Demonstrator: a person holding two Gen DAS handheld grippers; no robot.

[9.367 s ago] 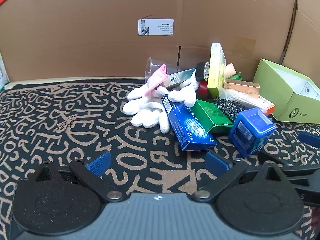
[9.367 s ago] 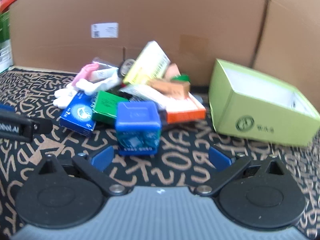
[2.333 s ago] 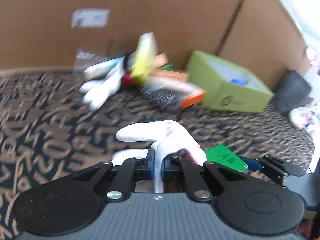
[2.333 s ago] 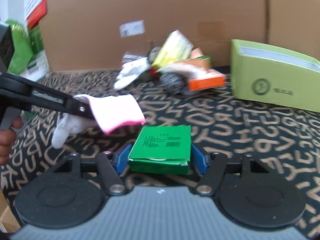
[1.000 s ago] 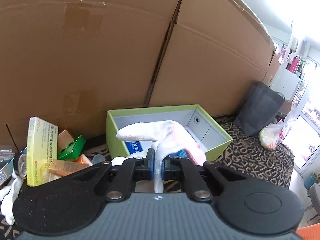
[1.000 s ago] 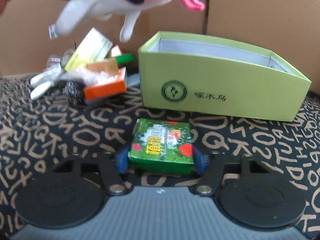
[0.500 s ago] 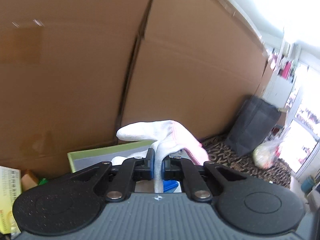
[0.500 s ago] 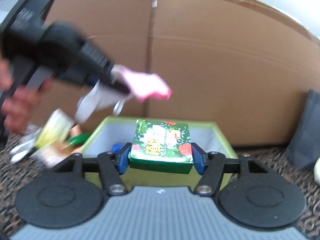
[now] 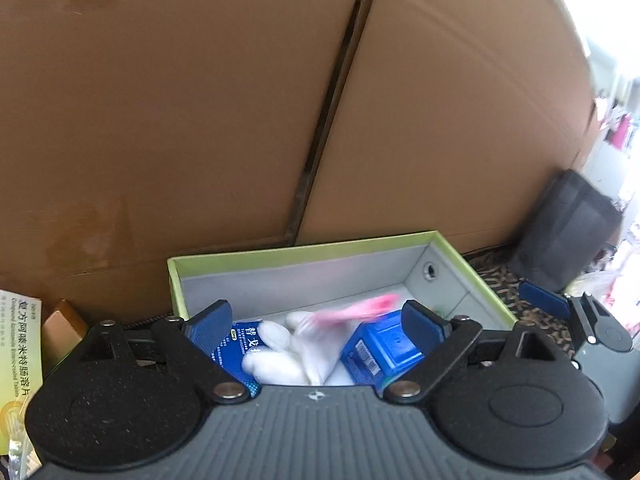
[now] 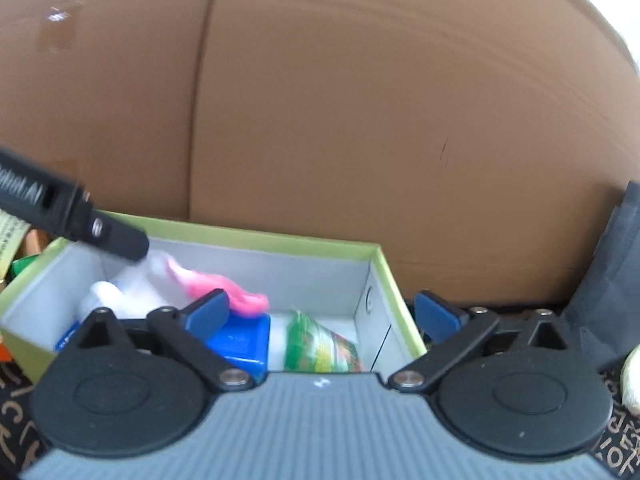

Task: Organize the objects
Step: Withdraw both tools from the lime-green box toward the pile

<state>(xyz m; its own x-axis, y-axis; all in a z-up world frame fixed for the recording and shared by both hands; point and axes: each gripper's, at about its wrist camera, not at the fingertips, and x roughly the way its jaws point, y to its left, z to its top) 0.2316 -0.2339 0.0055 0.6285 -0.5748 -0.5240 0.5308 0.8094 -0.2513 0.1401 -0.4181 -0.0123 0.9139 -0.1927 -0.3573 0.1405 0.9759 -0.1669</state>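
Observation:
The light green box (image 9: 304, 250) lies open below both grippers. My left gripper (image 9: 316, 322) hovers over it, its jaws opening, with no pad touching anything. Below it the white glove with a pink cuff (image 9: 296, 352) lies loose in the box, between a flat blue carton (image 9: 244, 340) and a blue cube box (image 9: 384, 348). My right gripper (image 10: 322, 316) is above the box (image 10: 260, 238) too, jaws opening and free. The green packet (image 10: 320, 344) is blurred inside the box, beside the blue cube box (image 10: 240, 340) and the glove (image 10: 216, 284). One finger of the left gripper (image 10: 80, 220) reaches in from the left.
Cardboard walls (image 9: 200, 100) stand right behind the box. A yellow carton (image 9: 20, 360) and a brown carton (image 9: 60, 324) lie left of it. A dark bag (image 10: 616, 280) stands to the right on the patterned cloth (image 10: 616, 440).
The left gripper has opened and the glove has dropped into the green box. The right gripper has opened and let the green packet fall in. Both hands came further over the box.

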